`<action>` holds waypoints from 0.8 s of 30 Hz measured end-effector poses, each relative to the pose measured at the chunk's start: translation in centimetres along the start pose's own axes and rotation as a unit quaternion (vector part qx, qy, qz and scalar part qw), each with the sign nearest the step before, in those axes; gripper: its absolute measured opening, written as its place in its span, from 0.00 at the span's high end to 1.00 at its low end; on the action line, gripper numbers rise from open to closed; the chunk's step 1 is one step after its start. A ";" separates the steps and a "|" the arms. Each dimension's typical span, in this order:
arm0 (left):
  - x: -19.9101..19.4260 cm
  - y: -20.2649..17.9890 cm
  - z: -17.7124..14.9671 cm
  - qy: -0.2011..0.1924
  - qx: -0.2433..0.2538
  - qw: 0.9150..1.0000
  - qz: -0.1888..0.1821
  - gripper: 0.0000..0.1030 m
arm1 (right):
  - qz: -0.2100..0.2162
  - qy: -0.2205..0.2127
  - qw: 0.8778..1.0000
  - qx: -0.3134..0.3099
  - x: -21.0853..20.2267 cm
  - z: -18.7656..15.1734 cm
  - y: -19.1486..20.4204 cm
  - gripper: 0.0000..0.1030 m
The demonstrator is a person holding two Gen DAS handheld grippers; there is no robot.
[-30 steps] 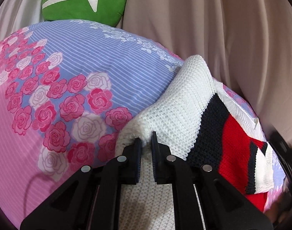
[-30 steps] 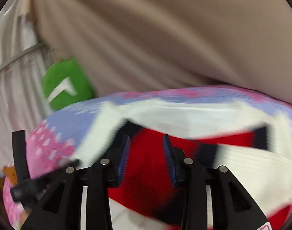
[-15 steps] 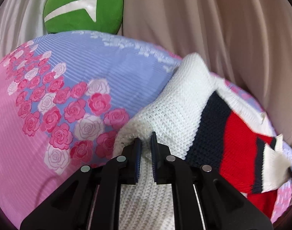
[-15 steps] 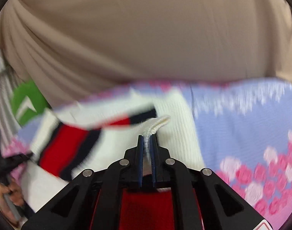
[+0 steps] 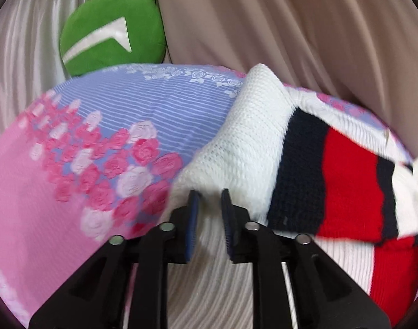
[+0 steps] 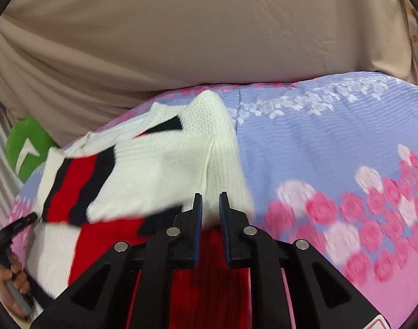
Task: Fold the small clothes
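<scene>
A small knitted sweater (image 5: 252, 148), white with navy and red stripes, lies folded over on a bed sheet (image 5: 104, 142) printed with pink roses on lilac stripes. It also shows in the right wrist view (image 6: 159, 164). My left gripper (image 5: 210, 194) stands at the sweater's white folded edge with its jaws slightly apart and nothing clamped between them. My right gripper (image 6: 210, 196) stands at the other white edge, jaws also slightly apart, over the red knit. The left gripper and the hand holding it show at the lower left of the right wrist view (image 6: 11, 246).
A green plush cushion (image 5: 112, 33) with a white mark lies at the back of the bed, also seen in the right wrist view (image 6: 27, 145). Beige draped fabric (image 6: 209, 33) rises behind the bed. White pleated cloth (image 5: 19, 60) hangs at the left.
Both grippers were shut on the sweater's white edges half a second ago; now their jaws have parted and released the knit. The folded-over upper layer has settled on the lower part.
</scene>
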State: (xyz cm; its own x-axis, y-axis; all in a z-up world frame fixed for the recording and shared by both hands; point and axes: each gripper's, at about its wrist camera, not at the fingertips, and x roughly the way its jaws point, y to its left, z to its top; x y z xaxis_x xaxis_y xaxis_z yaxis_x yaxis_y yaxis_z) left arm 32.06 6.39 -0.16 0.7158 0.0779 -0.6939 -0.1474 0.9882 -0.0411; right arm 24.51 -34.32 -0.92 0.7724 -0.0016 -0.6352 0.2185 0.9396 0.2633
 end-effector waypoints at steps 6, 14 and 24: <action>-4.5 0.5 -2.5 -0.010 0.051 0.998 0.019 0.68 | 0.023 -0.008 0.999 -0.027 -8.3 -5.7 0.8 0.58; -10.8 2.3 -6.9 0.007 0.091 0.996 0.020 0.41 | 0.032 -0.012 0.999 -0.022 -16.7 -14.1 1.3 0.42; -13.6 7.9 -14.7 0.097 0.068 0.992 -0.034 0.27 | 0.028 0.027 0.998 0.051 -19.1 -21.7 -1.3 0.40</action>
State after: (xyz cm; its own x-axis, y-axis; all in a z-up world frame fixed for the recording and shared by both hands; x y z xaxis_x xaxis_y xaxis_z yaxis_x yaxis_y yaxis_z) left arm 11.13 11.19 -1.57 0.5743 -0.0039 -0.8186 0.0002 1.0000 -0.0046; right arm -3.46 -28.09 -4.89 0.7517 0.0710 -0.6556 0.2380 0.8980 0.3700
